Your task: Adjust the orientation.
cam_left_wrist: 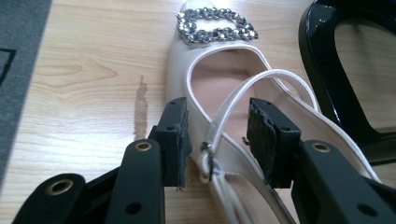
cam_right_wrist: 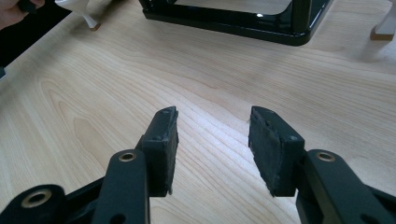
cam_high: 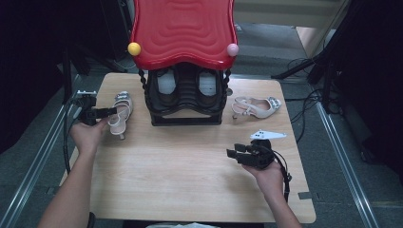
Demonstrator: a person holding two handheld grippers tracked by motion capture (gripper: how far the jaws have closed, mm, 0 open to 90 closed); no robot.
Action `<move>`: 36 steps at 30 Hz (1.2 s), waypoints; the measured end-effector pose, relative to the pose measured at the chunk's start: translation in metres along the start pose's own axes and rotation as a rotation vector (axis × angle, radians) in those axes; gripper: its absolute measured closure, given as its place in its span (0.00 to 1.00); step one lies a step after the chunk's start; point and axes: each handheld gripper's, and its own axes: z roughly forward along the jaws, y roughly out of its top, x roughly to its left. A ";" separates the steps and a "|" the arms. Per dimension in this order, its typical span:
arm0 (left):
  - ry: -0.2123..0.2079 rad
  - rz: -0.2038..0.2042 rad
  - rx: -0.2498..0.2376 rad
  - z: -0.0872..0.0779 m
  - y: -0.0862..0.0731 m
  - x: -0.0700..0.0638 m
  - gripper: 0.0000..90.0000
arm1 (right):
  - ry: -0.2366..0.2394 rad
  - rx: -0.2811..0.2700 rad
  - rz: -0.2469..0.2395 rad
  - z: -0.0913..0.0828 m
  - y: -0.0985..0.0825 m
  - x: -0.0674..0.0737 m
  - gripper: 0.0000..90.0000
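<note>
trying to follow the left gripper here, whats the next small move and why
Probably close the left gripper on the white sandal. Its jaws stand open on either side of the heel strap, pads not yet pressing it, and the sandal lies flat on the table beside the black rack.

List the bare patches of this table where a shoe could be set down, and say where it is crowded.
Free: the wide table front, between the left gripper and right gripper, before the black rack. Crowded: the back, where the left sandal and the right sandal flank the rack.
</note>
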 end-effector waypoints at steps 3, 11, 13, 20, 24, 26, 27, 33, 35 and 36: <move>0.036 0.015 0.016 0.005 -0.001 -0.005 0.65 | -0.005 -0.001 0.004 -0.001 -0.001 0.000 0.59; 0.079 -0.013 0.013 0.012 -0.005 -0.002 0.75 | -0.013 0.003 0.000 -0.001 -0.002 0.000 0.59; 0.079 -0.027 0.004 0.012 -0.006 -0.001 0.79 | -0.013 0.004 -0.002 -0.001 -0.002 0.000 0.59; 0.047 -0.075 0.019 0.009 -0.005 0.012 0.90 | -0.012 0.005 -0.004 -0.001 -0.002 0.001 0.59; 0.024 -0.105 -0.008 0.008 -0.006 0.012 0.91 | -0.013 0.002 0.000 -0.001 -0.002 -0.001 0.59; -0.014 -0.160 -0.036 0.007 -0.006 0.014 0.92 | -0.012 -0.002 0.001 -0.001 -0.001 -0.001 0.58; -0.027 -0.174 -0.047 0.006 -0.006 0.015 0.92 | -0.012 -0.002 -0.001 -0.002 -0.001 -0.001 0.58; -0.068 -0.219 -0.069 0.000 -0.007 0.021 0.92 | -0.012 -0.002 -0.002 -0.001 -0.001 -0.001 0.58; -0.073 -0.230 -0.075 0.000 -0.007 0.022 0.92 | -0.013 -0.002 -0.002 -0.001 -0.001 0.000 0.58; -0.072 -0.232 -0.078 -0.001 -0.006 0.022 0.92 | -0.014 -0.001 -0.001 -0.001 -0.001 0.000 0.58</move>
